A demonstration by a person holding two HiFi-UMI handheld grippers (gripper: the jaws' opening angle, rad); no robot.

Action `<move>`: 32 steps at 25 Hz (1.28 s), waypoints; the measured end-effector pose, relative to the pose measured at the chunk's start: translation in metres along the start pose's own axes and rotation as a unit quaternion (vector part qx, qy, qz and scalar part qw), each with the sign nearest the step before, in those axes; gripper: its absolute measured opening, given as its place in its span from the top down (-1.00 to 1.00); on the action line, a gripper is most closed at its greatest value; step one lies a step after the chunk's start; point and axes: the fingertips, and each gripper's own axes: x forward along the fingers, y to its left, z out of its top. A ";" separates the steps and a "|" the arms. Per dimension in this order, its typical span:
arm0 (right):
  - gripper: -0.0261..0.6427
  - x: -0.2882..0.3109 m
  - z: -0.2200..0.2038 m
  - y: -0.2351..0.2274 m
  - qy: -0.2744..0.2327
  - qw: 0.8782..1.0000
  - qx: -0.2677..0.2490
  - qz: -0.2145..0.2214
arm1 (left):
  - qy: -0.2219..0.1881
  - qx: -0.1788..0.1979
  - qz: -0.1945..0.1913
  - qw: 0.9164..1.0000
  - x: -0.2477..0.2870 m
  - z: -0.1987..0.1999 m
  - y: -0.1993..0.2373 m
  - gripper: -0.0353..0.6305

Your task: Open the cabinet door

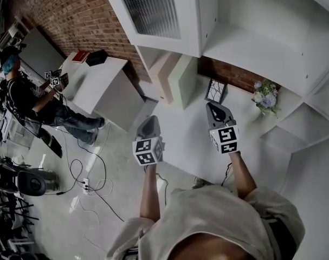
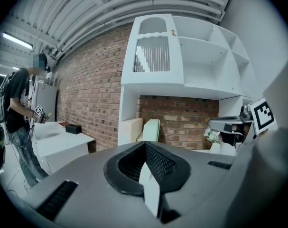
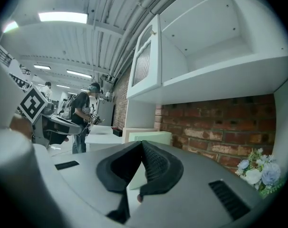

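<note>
Shelving (image 1: pixel 251 42) in white is seen overhead, its ribbed-glass cabinet door (image 1: pixel 153 7) appearing shut. Left gripper (image 1: pixel 149 122) and right gripper (image 1: pixel 214 110) are held well apart from it, jaws pressed together on nothing, probably because the small knob (image 2: pixel 172 31) is not yet reached.

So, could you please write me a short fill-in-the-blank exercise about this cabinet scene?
The cabinet door is ___.
The wall behind it is made of ___.
The left gripper and the right gripper both have their jaws ___, holding nothing.
In the head view, the flowers stand nearest the ___ gripper.
Missing words: closed; brick; shut; right.
</note>
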 end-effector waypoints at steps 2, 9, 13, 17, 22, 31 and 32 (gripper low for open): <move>0.88 0.005 -0.002 -0.001 0.001 1.000 -0.002 -0.002 | 0.003 0.001 -0.005 1.000 0.007 -0.003 0.000 0.82; 0.88 0.022 0.034 -0.005 -0.029 0.999 -0.023 -0.018 | 0.002 0.006 -0.029 1.000 0.023 0.003 0.006 0.82; 0.88 0.031 0.078 -0.005 -0.063 0.996 -0.050 -0.026 | -0.006 0.010 -0.041 0.999 0.026 0.011 0.010 0.82; 0.88 0.034 0.131 -0.016 -0.104 0.991 -0.074 -0.051 | -0.009 0.014 -0.052 0.999 0.029 0.017 0.011 0.82; 0.79 0.037 0.177 -0.033 -0.136 0.986 -0.071 -0.067 | -0.014 0.016 -0.066 0.998 0.030 0.019 0.006 0.82; 0.26 0.064 0.215 -0.037 -0.132 0.986 -0.089 -0.043 | -0.021 0.019 -0.079 0.996 0.030 0.027 0.005 0.82; 0.26 0.066 0.217 -0.039 -0.132 0.986 -0.086 -0.045 | -0.020 0.019 -0.079 0.997 0.030 0.026 0.005 0.82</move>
